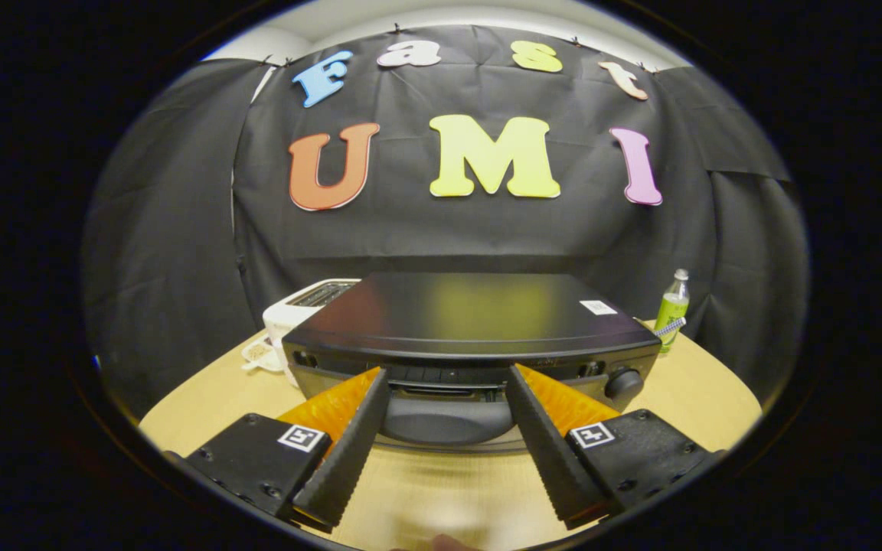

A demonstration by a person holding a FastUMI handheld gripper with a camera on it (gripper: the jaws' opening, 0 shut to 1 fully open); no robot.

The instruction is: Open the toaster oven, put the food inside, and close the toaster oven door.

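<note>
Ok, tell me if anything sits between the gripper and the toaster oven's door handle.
Nothing visible does. The gripper is open, its fingers spread to either side of the door handle on the toaster oven, with only bare table below them.

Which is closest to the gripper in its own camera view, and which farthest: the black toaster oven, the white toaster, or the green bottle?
From the open gripper:
1. Toaster oven, just ahead of the fingers.
2. White toaster, beside the oven's left side, further back.
3. Green bottle, beyond the oven's right rear corner.
</note>
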